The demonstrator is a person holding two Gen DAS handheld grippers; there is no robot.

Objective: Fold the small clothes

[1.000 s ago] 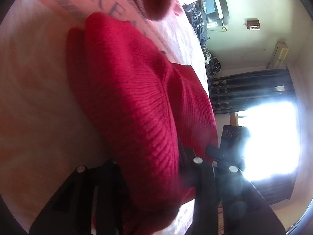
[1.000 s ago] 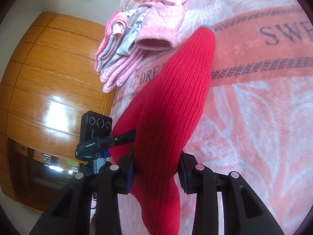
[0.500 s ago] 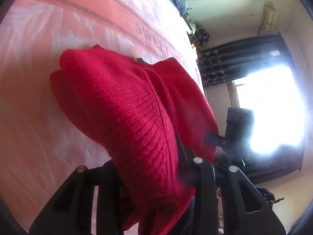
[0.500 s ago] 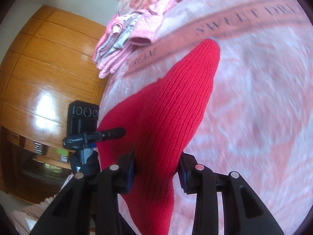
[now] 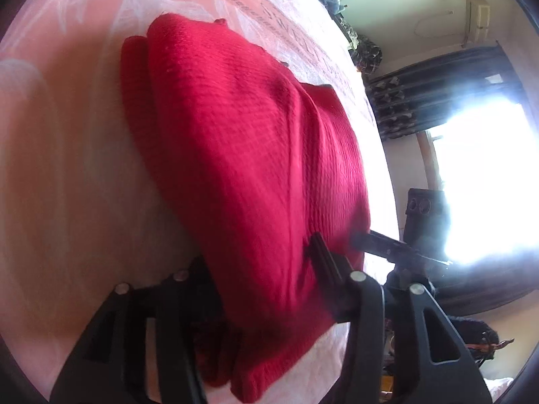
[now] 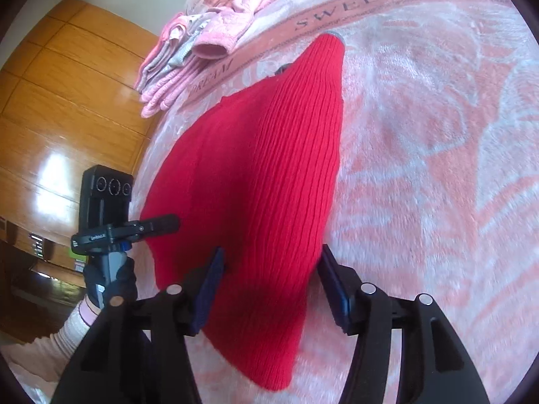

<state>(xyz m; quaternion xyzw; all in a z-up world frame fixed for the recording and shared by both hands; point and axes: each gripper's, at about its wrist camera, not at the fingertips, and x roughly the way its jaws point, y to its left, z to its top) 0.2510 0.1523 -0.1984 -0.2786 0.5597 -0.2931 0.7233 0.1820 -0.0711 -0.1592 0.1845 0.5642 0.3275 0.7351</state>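
A red ribbed knit garment (image 5: 235, 134) lies folded lengthwise on the pink blanket (image 5: 67, 175). My left gripper (image 5: 259, 256) is shut on its near edge, and the cloth bulges up between the black fingers. In the right wrist view the same red garment (image 6: 262, 168) stretches away flat toward a narrow far tip. My right gripper (image 6: 271, 262) straddles its near end with the blue pads (image 6: 210, 286) standing slightly apart from the cloth, so it is open. The left gripper (image 6: 101, 232), held by a gloved hand, touches the garment's left edge.
A stack of folded pink and grey clothes (image 6: 188, 54) sits at the blanket's far left. Beyond the bed's left side stands a wooden wardrobe (image 6: 67, 101). The blanket (image 6: 438, 168) lies bare to the right. A bright window (image 5: 481, 185) and dark curtains (image 5: 438, 74) face the left wrist camera.
Both grippers brought the red garment down and toward me until it lies flat on the blanket. The right gripper's pads have parted a little. The left gripper still holds its edge.
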